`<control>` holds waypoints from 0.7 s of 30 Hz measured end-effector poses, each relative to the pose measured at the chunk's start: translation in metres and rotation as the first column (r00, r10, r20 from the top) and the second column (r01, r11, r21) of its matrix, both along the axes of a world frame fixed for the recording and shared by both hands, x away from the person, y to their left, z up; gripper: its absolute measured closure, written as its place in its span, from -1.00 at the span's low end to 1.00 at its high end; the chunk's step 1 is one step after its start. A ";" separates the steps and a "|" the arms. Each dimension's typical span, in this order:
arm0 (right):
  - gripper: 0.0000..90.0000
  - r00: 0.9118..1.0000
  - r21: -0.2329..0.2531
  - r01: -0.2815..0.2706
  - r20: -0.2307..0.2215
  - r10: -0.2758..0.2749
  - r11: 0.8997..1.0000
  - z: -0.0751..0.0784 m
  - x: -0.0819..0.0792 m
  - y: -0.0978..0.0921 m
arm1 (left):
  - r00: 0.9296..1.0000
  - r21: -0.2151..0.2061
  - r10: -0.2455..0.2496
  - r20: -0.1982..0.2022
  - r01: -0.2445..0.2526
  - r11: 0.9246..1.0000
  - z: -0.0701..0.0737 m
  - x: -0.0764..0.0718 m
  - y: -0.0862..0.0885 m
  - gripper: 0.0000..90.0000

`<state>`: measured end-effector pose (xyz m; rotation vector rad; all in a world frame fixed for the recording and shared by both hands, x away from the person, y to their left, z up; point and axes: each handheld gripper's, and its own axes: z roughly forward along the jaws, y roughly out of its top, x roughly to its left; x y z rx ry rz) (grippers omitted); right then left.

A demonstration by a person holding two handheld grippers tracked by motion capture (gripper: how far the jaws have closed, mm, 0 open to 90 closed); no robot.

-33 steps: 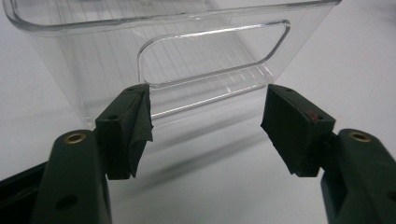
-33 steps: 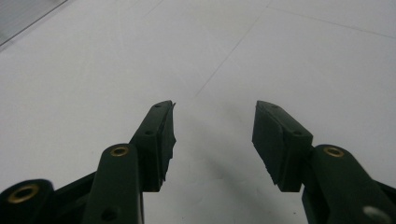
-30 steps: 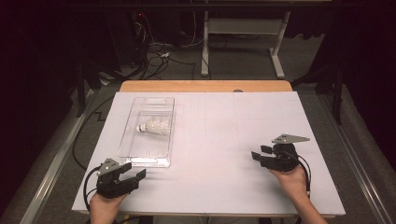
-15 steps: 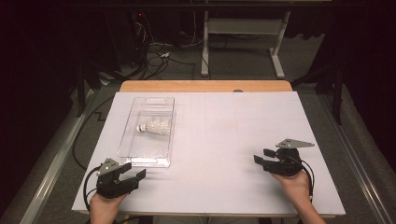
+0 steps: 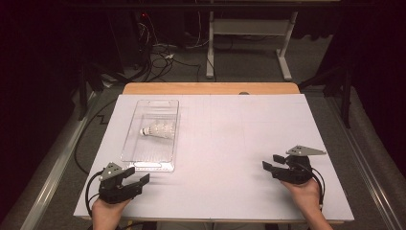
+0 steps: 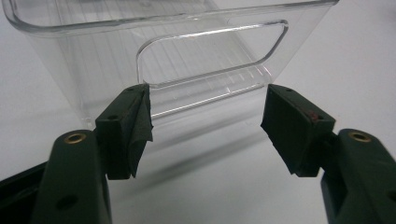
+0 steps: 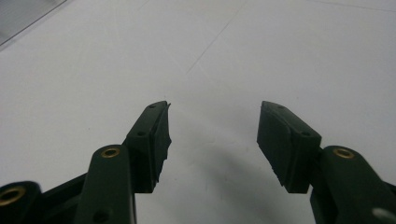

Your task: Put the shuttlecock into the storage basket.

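Note:
A white shuttlecock (image 5: 157, 130) lies on its side in a clear plastic bin (image 5: 136, 143) on the left half of the white table. My left gripper (image 5: 137, 176) rests open near the front left corner, just below the bin's near end. In the left gripper view the bin's handle wall (image 6: 210, 51) stands a short way past the open left gripper (image 6: 208, 119), with nothing between the jaws. My right gripper (image 5: 272, 163) sits open near the front right and points left across bare table. The right gripper view has the right gripper (image 7: 212, 133) empty over the white surface.
The white board (image 5: 230, 139) covers a wooden table whose far edge (image 5: 210, 88) shows beyond it. Cables and a table frame (image 5: 249, 43) stand on the dark floor behind. A metal rail (image 5: 368, 158) runs along the right side.
The right gripper has drawn back a little toward the front edge of the table. The left gripper, the bin and the shuttlecock have not moved.

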<state>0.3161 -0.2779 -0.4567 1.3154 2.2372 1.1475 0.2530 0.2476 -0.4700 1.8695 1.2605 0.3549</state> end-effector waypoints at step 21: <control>-0.04 1.000 0.012 0.016 0.003 -0.016 1.000 -0.006 -0.014 -0.009 | 1.000 0.001 -0.002 0.001 0.002 1.000 0.000 -0.001 0.000 -0.25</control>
